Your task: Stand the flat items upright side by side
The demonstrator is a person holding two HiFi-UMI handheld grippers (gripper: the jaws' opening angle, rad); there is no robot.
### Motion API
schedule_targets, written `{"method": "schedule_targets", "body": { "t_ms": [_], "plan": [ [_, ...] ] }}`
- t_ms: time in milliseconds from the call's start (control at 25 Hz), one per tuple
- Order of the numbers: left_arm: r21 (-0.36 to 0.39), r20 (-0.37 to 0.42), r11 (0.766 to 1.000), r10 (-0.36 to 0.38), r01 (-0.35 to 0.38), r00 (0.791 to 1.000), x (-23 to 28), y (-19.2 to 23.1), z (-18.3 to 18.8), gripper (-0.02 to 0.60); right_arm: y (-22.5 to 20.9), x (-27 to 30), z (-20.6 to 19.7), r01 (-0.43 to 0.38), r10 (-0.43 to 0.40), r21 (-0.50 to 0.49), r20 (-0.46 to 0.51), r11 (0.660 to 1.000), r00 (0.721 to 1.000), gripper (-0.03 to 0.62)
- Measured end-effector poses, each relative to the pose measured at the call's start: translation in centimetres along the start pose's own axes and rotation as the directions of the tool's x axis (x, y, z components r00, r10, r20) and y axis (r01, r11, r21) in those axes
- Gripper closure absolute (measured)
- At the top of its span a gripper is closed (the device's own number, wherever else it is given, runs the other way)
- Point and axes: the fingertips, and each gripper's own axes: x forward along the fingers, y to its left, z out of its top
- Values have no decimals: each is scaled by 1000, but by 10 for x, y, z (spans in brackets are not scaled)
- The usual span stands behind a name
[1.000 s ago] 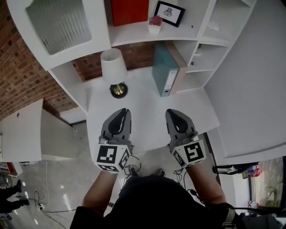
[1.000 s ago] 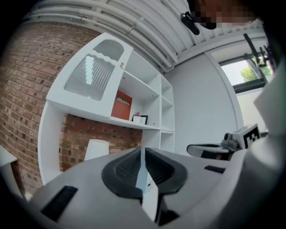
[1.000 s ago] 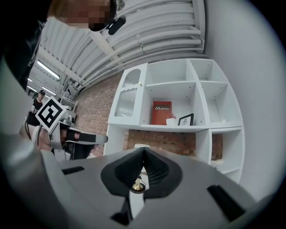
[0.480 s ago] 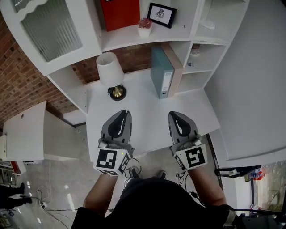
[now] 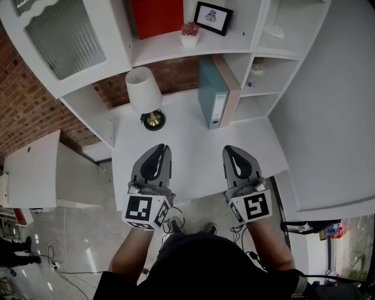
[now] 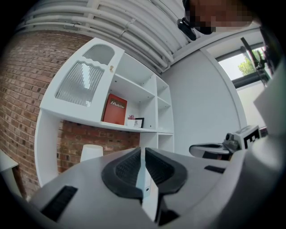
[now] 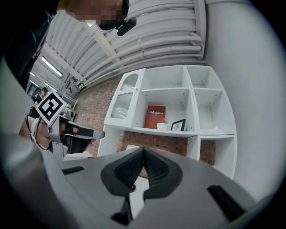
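Note:
Two flat binders stand upright side by side at the back of the white desk (image 5: pixel 193 152): a teal one (image 5: pixel 211 94) and a beige one (image 5: pixel 232 88) against the shelf wall. My left gripper (image 5: pixel 163 148) hovers over the desk's near half, shut and empty. My right gripper (image 5: pixel 229 150) hovers level with it to the right, also shut and empty. Both point toward the shelves, well short of the binders. In the left gripper view the jaws (image 6: pixel 143 153) meet with only a hairline slit. The jaws in the right gripper view (image 7: pixel 143 153) are fully together.
A white lamp (image 5: pixel 143 88) on a brass base (image 5: pixel 153 120) stands at the desk's back left. On the shelf above are a red book (image 5: pixel 155 16), a small potted plant (image 5: pixel 188 34) and a framed picture (image 5: pixel 211 17). Open cubbies (image 5: pixel 258 105) lie to the right.
Both grippers have drawn back a little toward the desk's near edge, away from the binders. Their jaws have stayed shut and the binders have not moved.

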Motion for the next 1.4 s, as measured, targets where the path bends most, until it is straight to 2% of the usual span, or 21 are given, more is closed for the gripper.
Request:
{"method": "schedule_targets", "body": {
  "t_ms": [1400],
  "plan": [
    [10, -9, 1000, -19, 19, 1000, 0, 0, -1, 549, 0, -3, -1, 29, -29, 0, -13, 1000, 999, 594]
  ]
}}
